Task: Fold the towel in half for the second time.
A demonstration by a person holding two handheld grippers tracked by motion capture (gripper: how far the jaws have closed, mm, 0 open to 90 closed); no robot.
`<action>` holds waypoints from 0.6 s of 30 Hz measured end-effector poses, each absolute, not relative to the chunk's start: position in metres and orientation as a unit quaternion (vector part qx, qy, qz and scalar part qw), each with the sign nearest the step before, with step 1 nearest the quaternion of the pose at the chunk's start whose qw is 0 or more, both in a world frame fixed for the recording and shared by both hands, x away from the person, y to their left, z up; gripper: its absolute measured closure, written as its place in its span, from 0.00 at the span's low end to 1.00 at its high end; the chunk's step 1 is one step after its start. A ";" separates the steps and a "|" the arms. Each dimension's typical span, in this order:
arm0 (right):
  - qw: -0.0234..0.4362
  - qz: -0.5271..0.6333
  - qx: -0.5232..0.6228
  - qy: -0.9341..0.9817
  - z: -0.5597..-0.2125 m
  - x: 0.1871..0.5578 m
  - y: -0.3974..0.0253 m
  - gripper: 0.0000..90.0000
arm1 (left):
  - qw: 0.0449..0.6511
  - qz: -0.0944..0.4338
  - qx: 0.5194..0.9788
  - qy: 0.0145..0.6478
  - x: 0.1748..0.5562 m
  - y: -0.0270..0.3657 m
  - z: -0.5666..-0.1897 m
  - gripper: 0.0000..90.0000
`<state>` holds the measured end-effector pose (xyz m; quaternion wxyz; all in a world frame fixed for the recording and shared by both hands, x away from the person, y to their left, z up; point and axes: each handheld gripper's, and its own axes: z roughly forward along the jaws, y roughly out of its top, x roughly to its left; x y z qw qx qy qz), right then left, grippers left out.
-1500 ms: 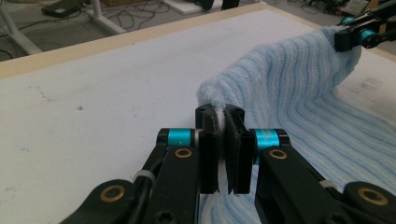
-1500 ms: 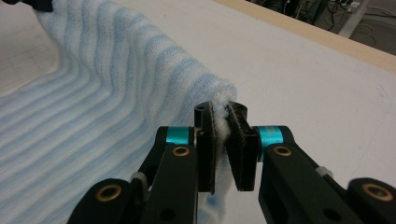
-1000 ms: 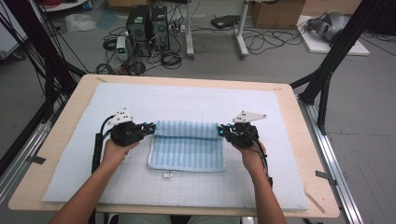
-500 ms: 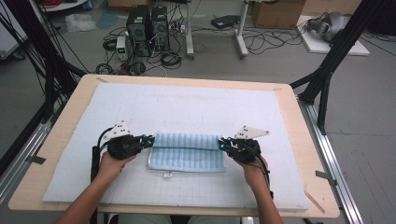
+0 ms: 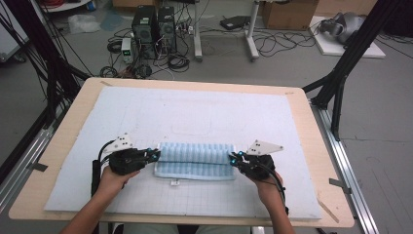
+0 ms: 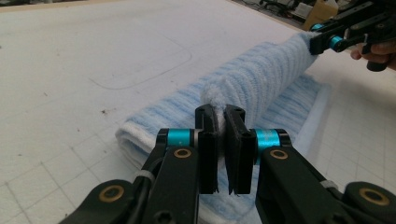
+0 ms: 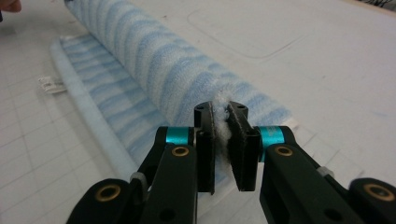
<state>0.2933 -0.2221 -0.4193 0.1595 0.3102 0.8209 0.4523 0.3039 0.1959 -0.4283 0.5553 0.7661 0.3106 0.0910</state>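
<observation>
A blue-and-white striped towel (image 5: 195, 161) lies on the white mat (image 5: 195, 117) near the front of the table, its far edge lifted and folded toward me. My left gripper (image 5: 155, 155) is shut on the towel's left corner (image 6: 219, 100). My right gripper (image 5: 233, 159) is shut on the right corner (image 7: 223, 122). In the left gripper view (image 6: 220, 116) the lifted fold sags between the two grippers, with the other gripper (image 6: 345, 32) pinching the far end. Below the fold the lower layer of the towel (image 7: 107, 107) rests flat. A small white tag (image 5: 174, 183) sticks out at the front edge.
The mat covers a wooden table (image 5: 63, 141) with gridlines at the front and a faint rectangular outline (image 5: 191, 124) mid-mat. Black frame posts (image 5: 336, 83) stand at the right and left. Computer towers (image 5: 153, 24) and cables are on the floor behind.
Both grippers have drawn toward me with the towel's far edge, folding it over the near part. The towel looks narrower front to back than a second ago.
</observation>
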 end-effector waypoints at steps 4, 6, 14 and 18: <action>0.154 0.445 0.305 0.828 -0.423 0.290 -0.222 0.87 | 0.568 0.078 0.749 0.332 0.307 0.199 -0.428 0.71; 0.143 0.454 0.311 0.823 -0.422 0.290 -0.223 0.76 | 0.577 0.084 0.736 0.344 0.308 0.203 -0.425 0.64; 0.163 0.511 0.330 0.777 -0.407 0.292 -0.231 0.60 | 0.578 0.091 0.714 0.384 0.321 0.204 -0.425 0.60; 0.154 0.462 0.324 0.811 -0.422 0.300 -0.216 0.60 | 0.556 0.096 0.733 0.381 0.328 0.189 -0.431 0.62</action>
